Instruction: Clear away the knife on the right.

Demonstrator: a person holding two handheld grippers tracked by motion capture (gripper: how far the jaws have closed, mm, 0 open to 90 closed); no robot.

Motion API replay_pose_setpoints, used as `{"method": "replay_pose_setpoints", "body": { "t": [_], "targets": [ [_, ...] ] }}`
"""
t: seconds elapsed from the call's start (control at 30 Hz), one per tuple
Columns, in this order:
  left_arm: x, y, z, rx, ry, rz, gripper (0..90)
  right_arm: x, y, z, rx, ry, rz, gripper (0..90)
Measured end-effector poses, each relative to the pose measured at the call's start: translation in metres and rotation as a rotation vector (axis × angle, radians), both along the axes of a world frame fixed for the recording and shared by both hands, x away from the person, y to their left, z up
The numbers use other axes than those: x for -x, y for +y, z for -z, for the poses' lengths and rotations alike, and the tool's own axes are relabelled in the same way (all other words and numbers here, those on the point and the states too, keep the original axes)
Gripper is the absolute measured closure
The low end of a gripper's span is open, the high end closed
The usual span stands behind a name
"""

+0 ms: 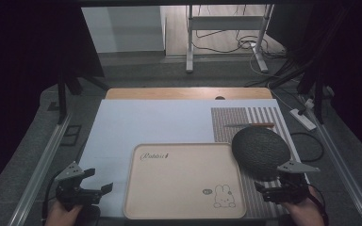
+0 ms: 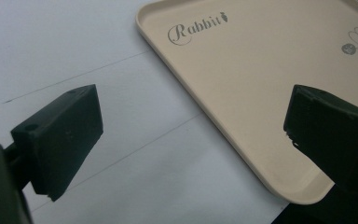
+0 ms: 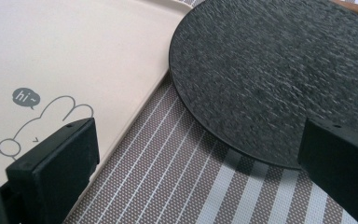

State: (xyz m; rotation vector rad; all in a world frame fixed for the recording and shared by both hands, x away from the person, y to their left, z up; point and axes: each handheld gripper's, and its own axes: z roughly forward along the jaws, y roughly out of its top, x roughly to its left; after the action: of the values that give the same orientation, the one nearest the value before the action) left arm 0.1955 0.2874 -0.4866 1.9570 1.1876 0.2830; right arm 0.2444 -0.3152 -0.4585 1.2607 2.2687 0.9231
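A beige tray [image 1: 184, 207] printed with "Rabbit" and a rabbit drawing lies at the table's near middle. A dark textured round plate [image 1: 258, 150] rests to its right on a striped placemat [image 1: 245, 120]. My left gripper [image 1: 87, 186] hovers open at the tray's near left corner [image 2: 303, 193], jaws wide apart with nothing between them. My right gripper [image 1: 275, 190] is open just in front of the plate [image 3: 279, 79], its jaws spanning the gap between the tray edge [image 3: 135, 107] and the plate's rim.
A pale blue sheet [image 1: 155, 122] covers most of the table, with a wooden strip [image 1: 188, 93] at the far edge. A thin brown stick [image 1: 252, 125] lies on the placemat behind the plate. Stands and cables sit beyond the table.
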Motion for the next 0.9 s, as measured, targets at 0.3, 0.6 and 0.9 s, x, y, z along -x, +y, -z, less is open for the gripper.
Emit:
{"method": "replay_pose_setpoints", "body": {
  "t": [0.3, 0.6, 0.9],
  "targets": [
    [0.000, 0.001, 0.000, 0.005, 0.000, -0.001, 4.6, -0.004, 0.004, -0.002, -0.006, -0.017, -0.022, 0.0],
    [0.000, 0.001, 0.000, 0.009, 0.000, 0.000, 4.5, -0.016, 0.010, -0.002, -0.004, -0.021, -0.049, 0.0],
    [0.000, 0.001, 0.000, 0.010, 0.001, 0.001, 4.5, -0.030, 0.009, 0.000, -0.044, -0.023, -0.075, 0.0]
  ]
}}
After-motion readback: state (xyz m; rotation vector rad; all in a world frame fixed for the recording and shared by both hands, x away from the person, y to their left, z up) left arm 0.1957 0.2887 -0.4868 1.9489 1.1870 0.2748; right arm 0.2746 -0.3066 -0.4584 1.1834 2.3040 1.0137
